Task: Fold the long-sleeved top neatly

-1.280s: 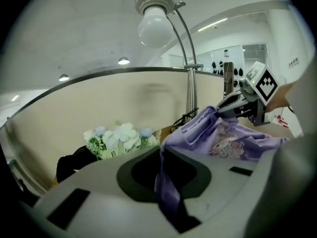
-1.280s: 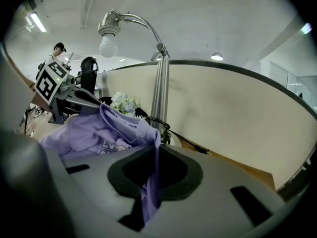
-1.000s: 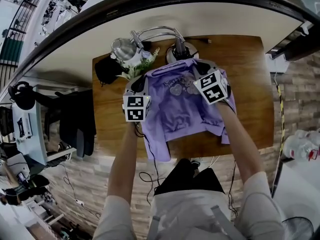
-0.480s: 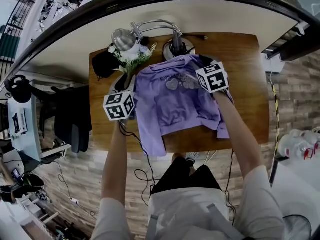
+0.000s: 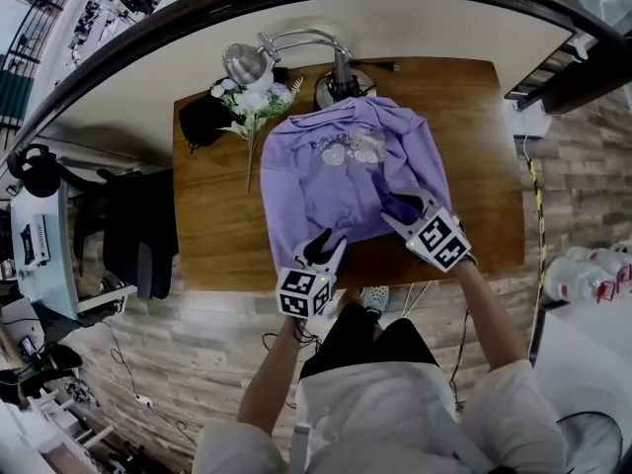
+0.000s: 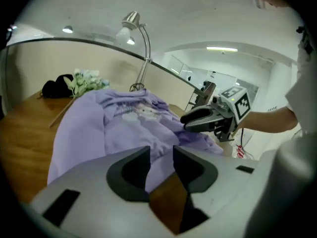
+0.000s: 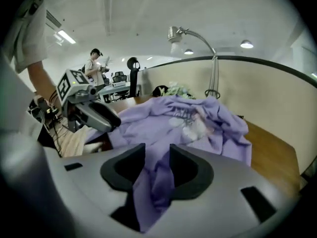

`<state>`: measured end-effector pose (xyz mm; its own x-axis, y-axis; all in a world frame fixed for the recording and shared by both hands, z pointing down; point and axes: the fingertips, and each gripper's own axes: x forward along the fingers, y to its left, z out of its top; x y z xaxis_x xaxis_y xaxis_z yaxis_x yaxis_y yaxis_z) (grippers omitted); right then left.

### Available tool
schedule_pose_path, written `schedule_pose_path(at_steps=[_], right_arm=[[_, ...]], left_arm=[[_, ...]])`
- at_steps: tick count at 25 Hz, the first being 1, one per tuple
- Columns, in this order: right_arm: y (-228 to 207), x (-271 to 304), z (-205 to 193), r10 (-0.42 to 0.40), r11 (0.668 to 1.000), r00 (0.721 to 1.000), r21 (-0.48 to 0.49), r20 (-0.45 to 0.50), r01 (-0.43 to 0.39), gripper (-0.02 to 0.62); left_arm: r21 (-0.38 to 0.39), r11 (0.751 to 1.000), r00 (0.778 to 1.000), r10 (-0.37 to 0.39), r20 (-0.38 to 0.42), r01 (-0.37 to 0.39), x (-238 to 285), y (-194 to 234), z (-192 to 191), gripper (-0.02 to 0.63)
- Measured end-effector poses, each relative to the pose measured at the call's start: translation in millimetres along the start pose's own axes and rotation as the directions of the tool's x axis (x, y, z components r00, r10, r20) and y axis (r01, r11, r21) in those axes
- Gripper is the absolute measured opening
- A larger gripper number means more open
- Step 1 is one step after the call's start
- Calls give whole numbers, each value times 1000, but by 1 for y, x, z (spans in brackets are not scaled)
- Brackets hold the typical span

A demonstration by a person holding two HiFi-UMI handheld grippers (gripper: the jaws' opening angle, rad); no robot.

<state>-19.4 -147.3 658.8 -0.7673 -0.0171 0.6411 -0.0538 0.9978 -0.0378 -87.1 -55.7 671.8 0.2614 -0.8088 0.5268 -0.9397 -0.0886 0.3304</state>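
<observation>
Over on the far left of the wooden table [image 5: 212, 225] there's a black lump of something [image 5: 202, 121], can't tell what it is. Just beside it is a little bunch of pale flowers [image 5: 247, 97], and then the bendy silver desk lamp [image 5: 286, 47] with its base at the back edge.

The purple long-sleeved top [image 5: 346, 171] takes up the middle of the table. It's lying front-up, with the pale print on the chest showing. The collar is right up against the lamp base and the hem is down at the near edge, where the person is standing. It's fairly flat on the left and a lot more rumpled and bunched up along the right side.

The left gripper [image 5: 331, 242] is at the near-left corner of the hem, right at the table edge. Its jaws have just come open and they're a fair way apart. You can see purple cloth and bare wood through the gap, and nothing's pinched.

The right gripper [image 5: 395, 208] is at the near-right corner, sitting over the bunched bit. Its jaws have just opened up too. A fold of the purple fabric sits in the gap between them and trails down, but the pads don't look to be clamping it.
</observation>
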Motion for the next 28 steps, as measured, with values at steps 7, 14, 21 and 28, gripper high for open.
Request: schedule_pose_path(at_steps=[7,14,21,28], right_arm=[[29,-9,-88,-52,984,967,-176,-250,7,221],[44,-4,-96,-70,987,956,-159,-286,25,60],[71,-41,-85,-40,997,980,-69,-195,27,39],[121,-83,-101,45,999,986,6,-159,-44,38]], left_arm=[[256,957,970,180,-165,-134,-20,43,-63,158],[463,880,940,241,-242,-106,-25,55,-69,65],[416,903,962,203,-185,-111,-56,26,-56,38],[338,936,979,150,-135,-97,-94,-18,-72,38]])
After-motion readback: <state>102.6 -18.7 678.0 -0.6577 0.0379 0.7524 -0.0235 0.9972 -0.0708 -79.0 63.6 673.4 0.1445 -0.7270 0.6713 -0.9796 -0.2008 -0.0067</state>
